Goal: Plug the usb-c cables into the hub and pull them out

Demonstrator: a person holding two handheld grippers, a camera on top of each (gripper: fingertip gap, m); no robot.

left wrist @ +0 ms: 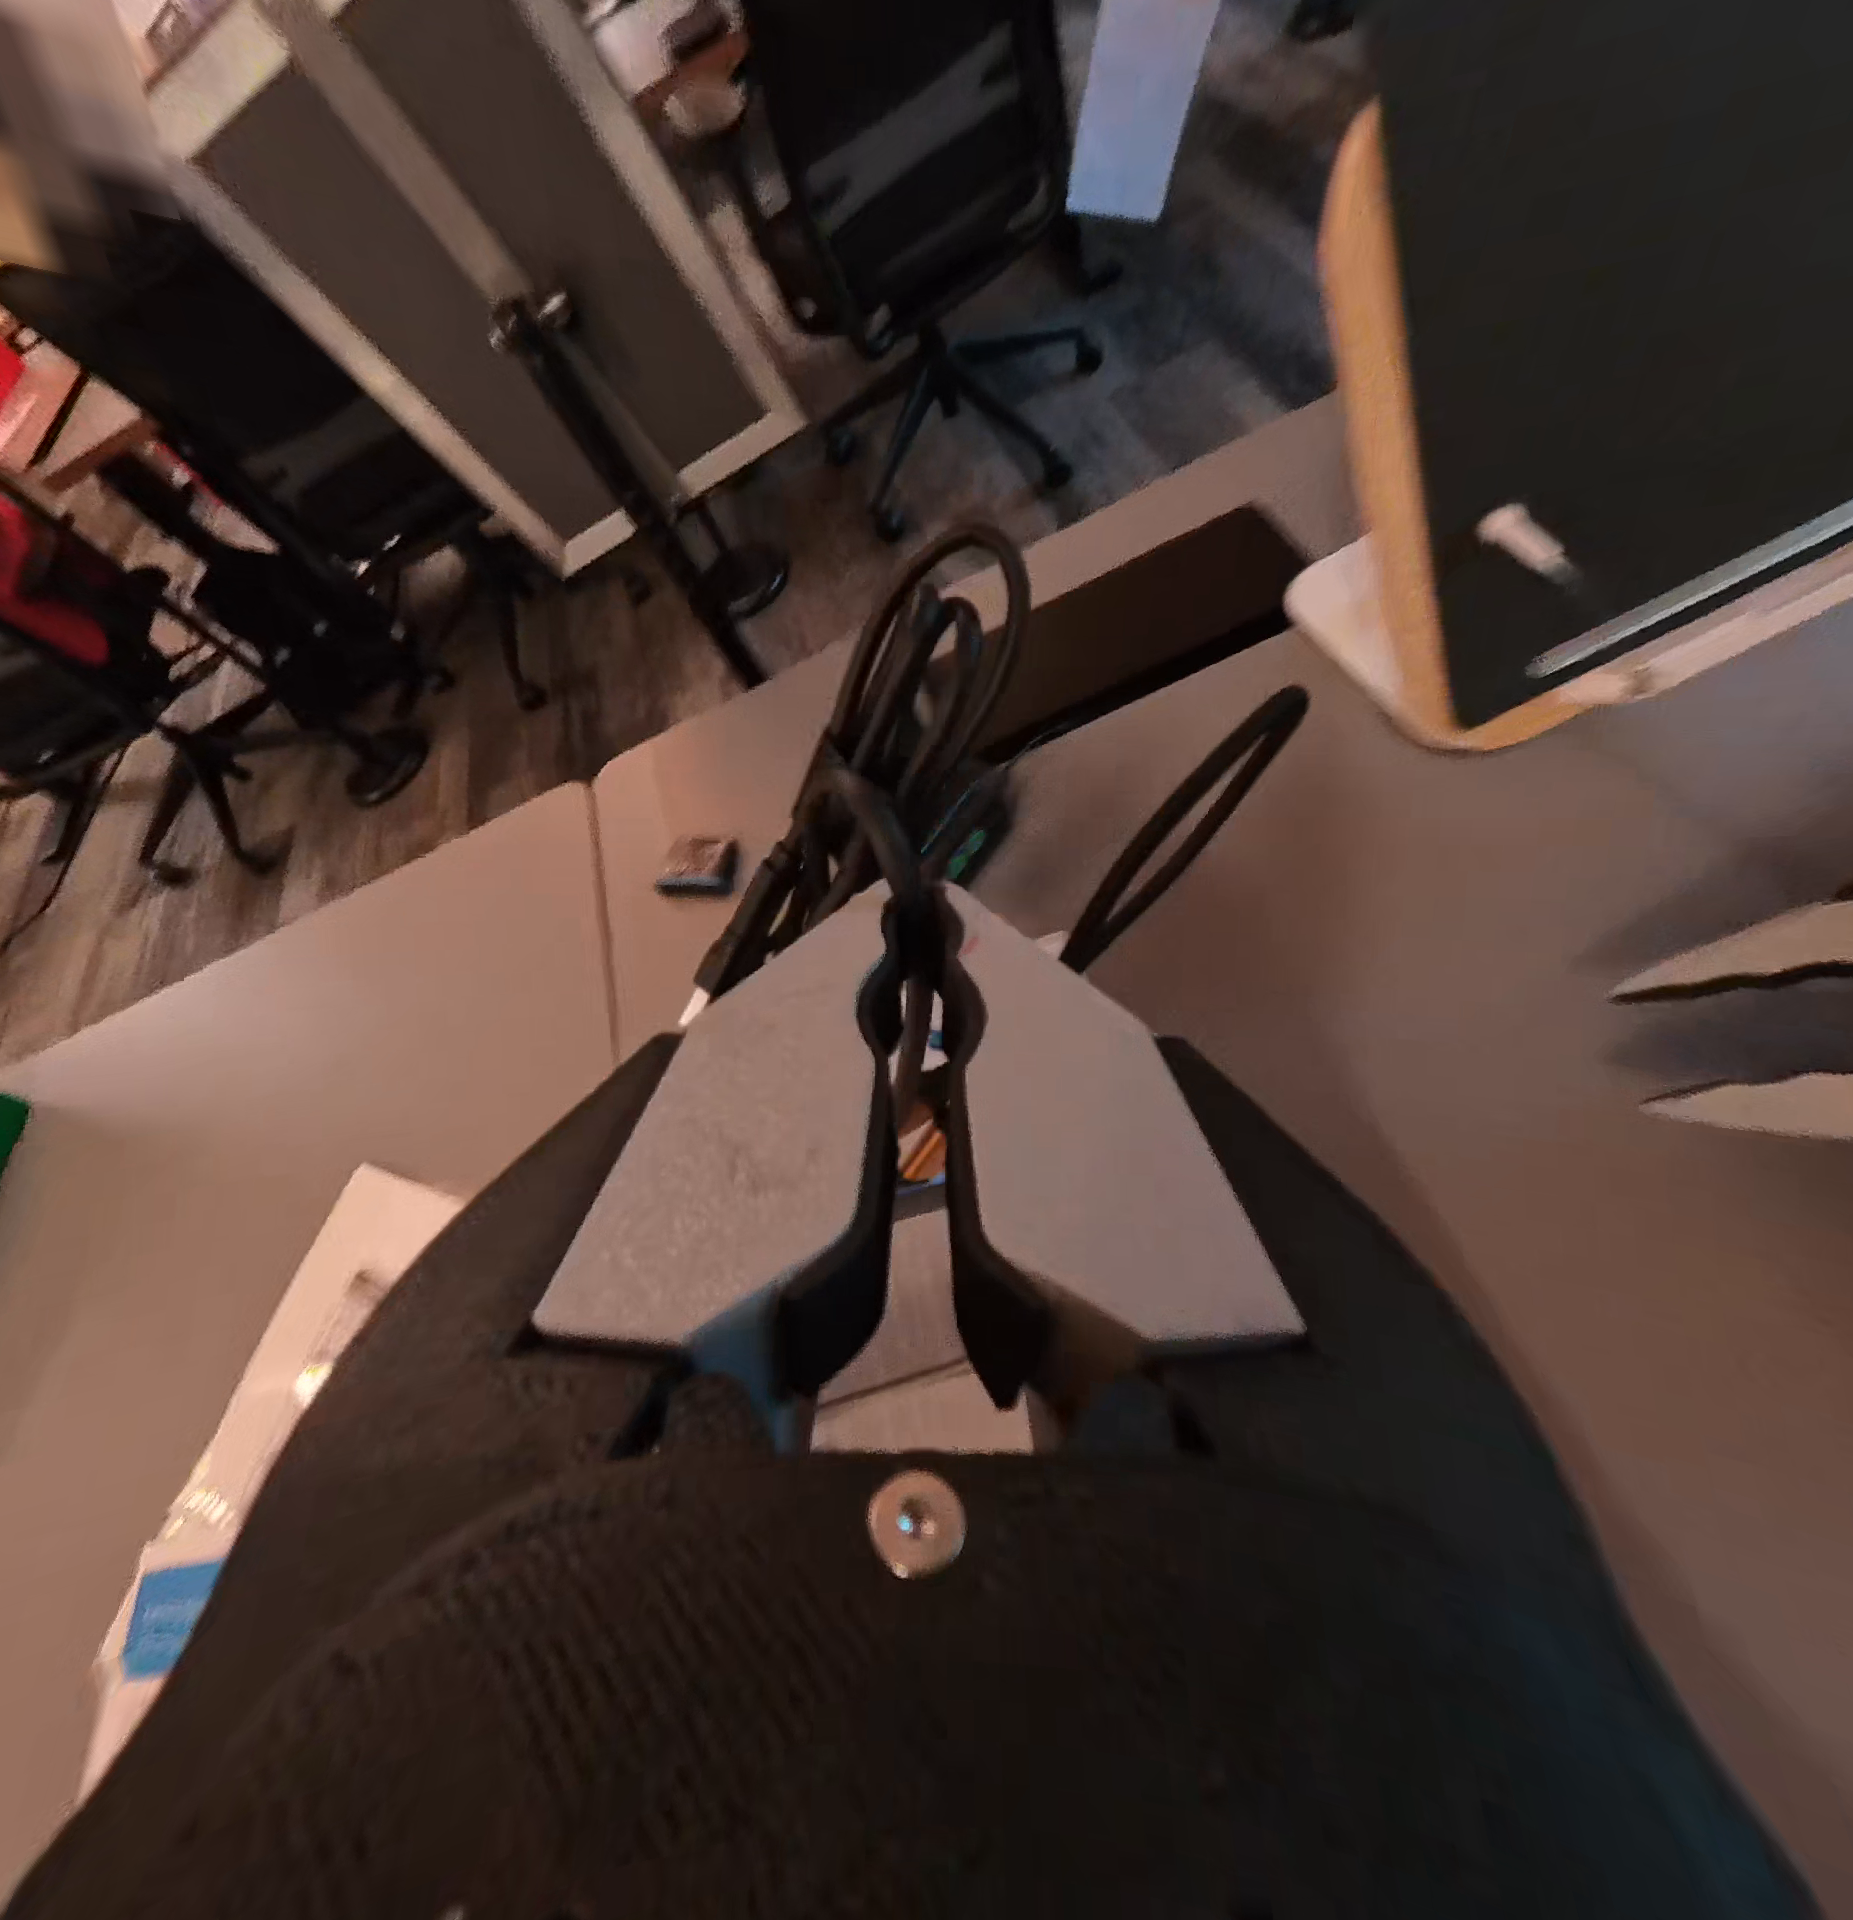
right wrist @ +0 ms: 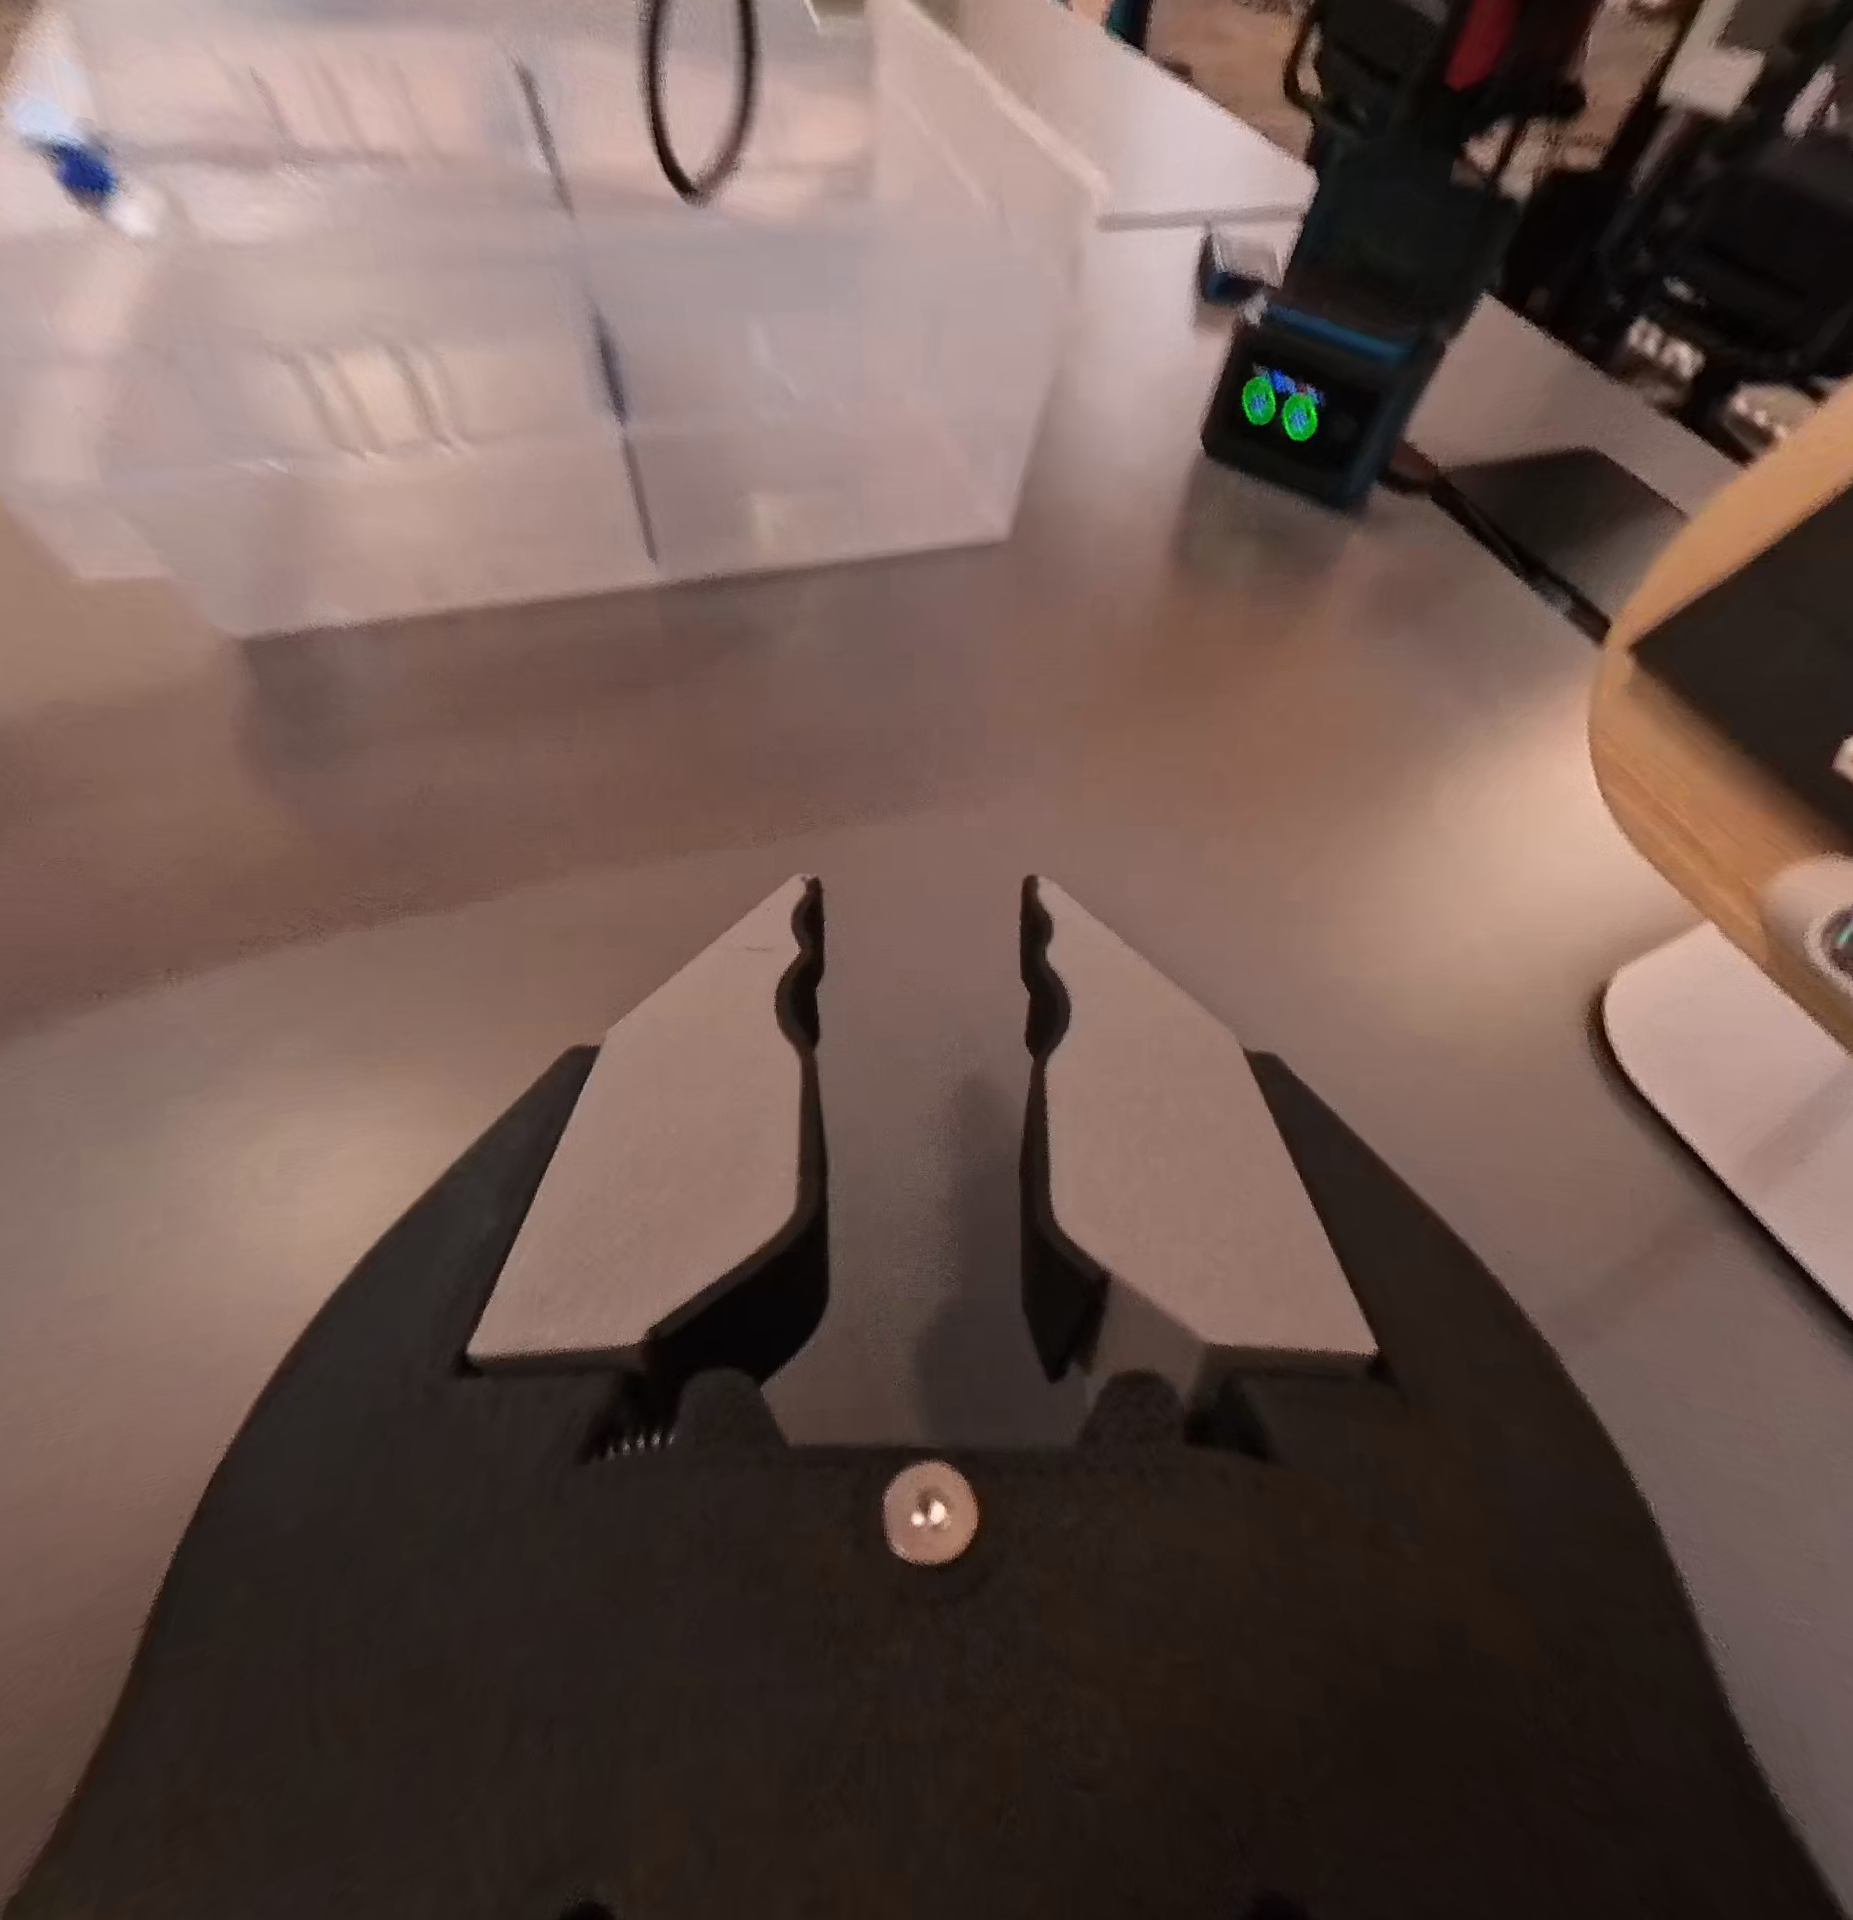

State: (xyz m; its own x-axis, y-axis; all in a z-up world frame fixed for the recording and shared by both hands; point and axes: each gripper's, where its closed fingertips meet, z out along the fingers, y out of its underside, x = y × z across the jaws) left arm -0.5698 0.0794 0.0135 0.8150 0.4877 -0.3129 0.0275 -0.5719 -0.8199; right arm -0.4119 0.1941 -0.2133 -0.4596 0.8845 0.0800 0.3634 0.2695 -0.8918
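Left wrist view is showing the left gripper (left wrist: 917,951) squeezing tight on a bunch of black cables (left wrist: 927,665). The cables are looping up past the fingertips, and one plug (left wrist: 730,951) with a light tip is hanging down on the left side. A second thin loop (left wrist: 1182,821) is sitting just to the right. I cannot find the hub in this view. It looks like the cables are being carried, so no plug is going in yet. Next, one plug needs to be held by itself and lined up straight with a hole in the hub. The grey table (left wrist: 330,997) is sitting under the gripper, with a white box (left wrist: 309,1382) near the left side. Office chairs (left wrist: 901,208) are standing on the wood floor behind.

Right wrist view is showing the right gripper (right wrist: 922,904) partly open and holding nothing, hovering over the bare table (right wrist: 901,707). A clear plastic bin (right wrist: 693,364) is standing far ahead, with a black cable loop (right wrist: 698,104) hanging over it. A small black gadget with green lights (right wrist: 1306,416) is sitting to the right; I cannot tell if it is the hub.
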